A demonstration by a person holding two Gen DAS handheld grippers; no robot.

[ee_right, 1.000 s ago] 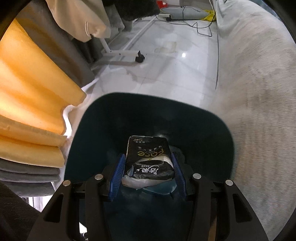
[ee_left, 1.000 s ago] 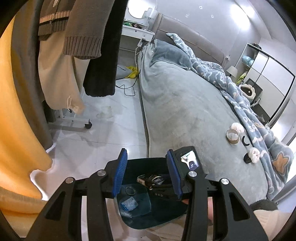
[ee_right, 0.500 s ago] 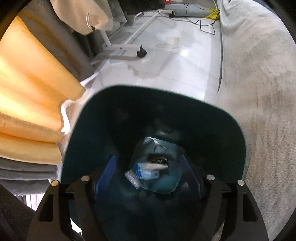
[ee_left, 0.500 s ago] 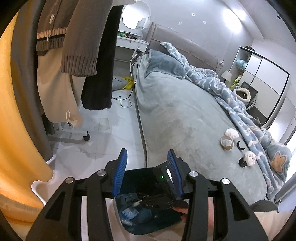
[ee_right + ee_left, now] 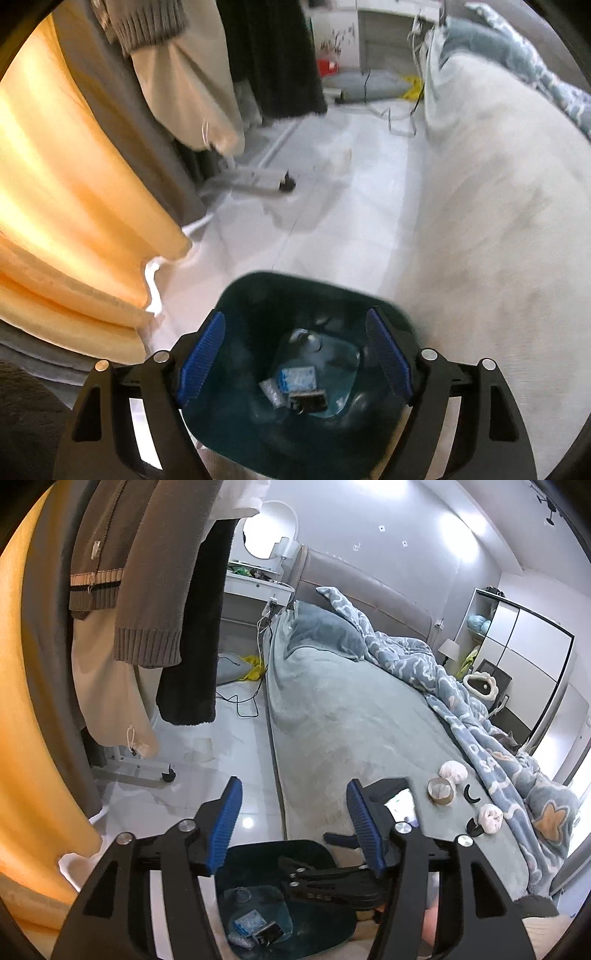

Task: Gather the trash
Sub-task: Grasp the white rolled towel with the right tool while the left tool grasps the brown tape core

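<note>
A dark teal trash bin (image 5: pixel 258 295) stands on the white floor beside the bed; it also shows low in the left wrist view (image 5: pixel 314 853). Inside lie a dark tissue packet (image 5: pixel 308 400), a blue wrapper (image 5: pixel 297 376) and clear plastic. My right gripper (image 5: pixel 295 350) is open and empty above the bin. My left gripper (image 5: pixel 295 830) is open and empty, higher up, facing the bed. On the bed lie a tape roll (image 5: pixel 440 790), two crumpled white tissues (image 5: pixel 453 771) (image 5: pixel 489 816) and small black bits (image 5: pixel 471 795).
A grey bed (image 5: pixel 351 709) with a patterned blue duvet (image 5: pixel 461 701) fills the right. Clothes on a wheeled rack (image 5: pixel 147 602) hang at the left beside an orange curtain (image 5: pixel 29 738). Cables (image 5: pixel 240 705) lie on the floor by a white desk (image 5: pixel 258 587).
My right gripper opened and dropped the tissue packet into the bin, then lifted and tilted up. My left gripper rose and tilted up toward the bed.
</note>
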